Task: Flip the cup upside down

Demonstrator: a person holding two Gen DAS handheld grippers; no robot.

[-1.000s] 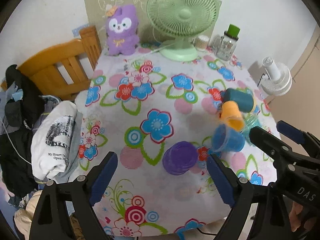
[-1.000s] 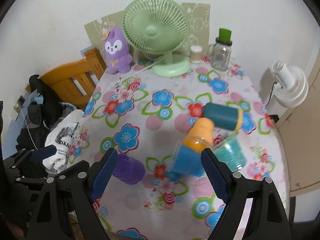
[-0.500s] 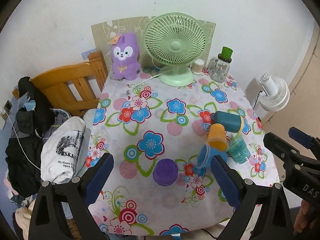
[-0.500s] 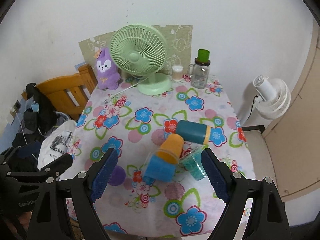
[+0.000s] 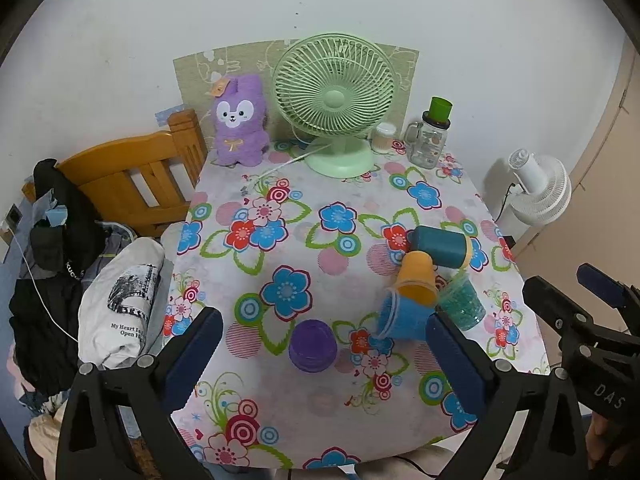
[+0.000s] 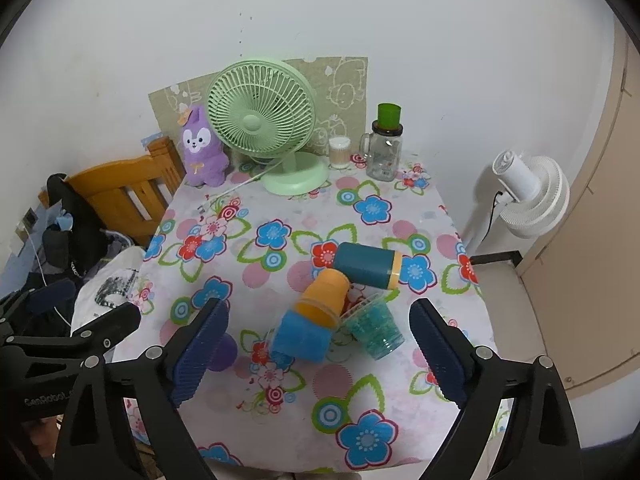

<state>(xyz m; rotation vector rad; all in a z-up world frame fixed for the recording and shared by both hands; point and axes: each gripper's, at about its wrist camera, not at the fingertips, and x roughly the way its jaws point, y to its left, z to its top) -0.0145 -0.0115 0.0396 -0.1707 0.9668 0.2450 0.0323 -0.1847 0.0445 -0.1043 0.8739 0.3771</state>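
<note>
A purple cup [image 5: 313, 345] stands upside down on the flowered tablecloth [image 5: 304, 248], partly hidden behind my right finger in the right wrist view [image 6: 223, 353]. To its right lie a blue cup [image 5: 404, 316] [image 6: 302, 336], an orange cup [image 5: 416, 279] [image 6: 322, 293], a dark teal cup [image 5: 440, 246] [image 6: 366, 264] and a clear teal glitter cup [image 5: 460, 306] [image 6: 374, 330], all on their sides in a cluster. My left gripper [image 5: 320, 356] is open and empty, above the table's near edge. My right gripper [image 6: 318, 352] is open and empty, above the cluster.
A green desk fan [image 5: 334, 96], purple plush toy [image 5: 239, 120], small jar [image 5: 383, 137] and glass jar with green lid [image 5: 430, 140] stand at the table's back. A wooden chair [image 5: 132, 176] with clothes is left. A white floor fan [image 5: 540, 188] stands right.
Both grippers have pulled back and risen away from the table, so the cups look smaller and farther. Both stay open. The cups have not moved.
</note>
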